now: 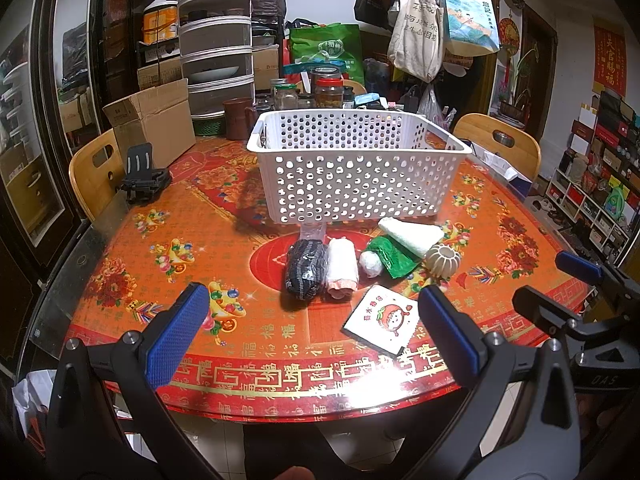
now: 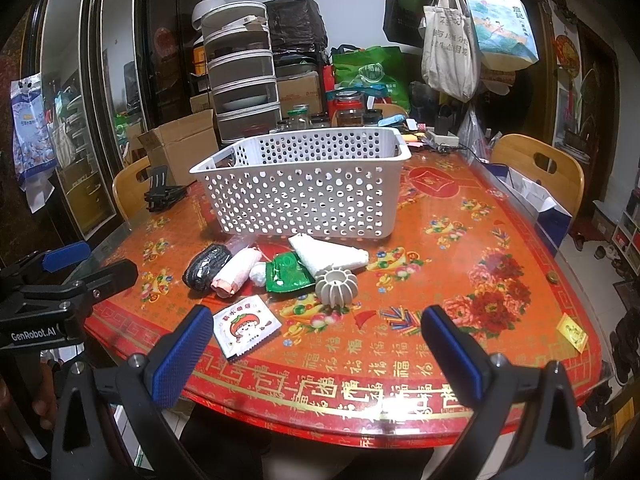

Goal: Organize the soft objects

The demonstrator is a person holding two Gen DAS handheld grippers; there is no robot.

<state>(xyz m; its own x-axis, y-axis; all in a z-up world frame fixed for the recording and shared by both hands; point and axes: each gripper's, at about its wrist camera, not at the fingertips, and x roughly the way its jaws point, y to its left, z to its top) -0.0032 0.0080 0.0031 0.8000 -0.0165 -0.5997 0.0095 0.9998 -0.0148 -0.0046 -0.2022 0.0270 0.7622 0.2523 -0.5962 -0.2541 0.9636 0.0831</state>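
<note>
Left gripper point(image 1: 316, 332) and right gripper point(image 2: 316, 344) both spread wide and holding nothing, poised over the near edge of the red patterned table point(image 2: 440, 240), with the soft bundles (dark knitted roll point(image 1: 303, 270), pale pink roll point(image 1: 341, 269), white folded cloth point(image 1: 412, 235)) lying just before the white perforated plastic basket point(image 1: 352, 184).

I am looking into a lived-in home dining room. A round table point(image 1: 120, 280) wears a red and gold festive cloth under glass, with wooden chairs point(image 2: 536, 168) pulled up to it. Behind it stand food jars point(image 1: 329, 88), a stacked food cover tower point(image 1: 216, 40) and cardboard boxes point(image 1: 156, 120). Tote bags point(image 2: 448, 48) hang by the doorway, and a red calligraphy scroll point(image 1: 610, 60) marks the wall (shoe shelves below it).
</note>
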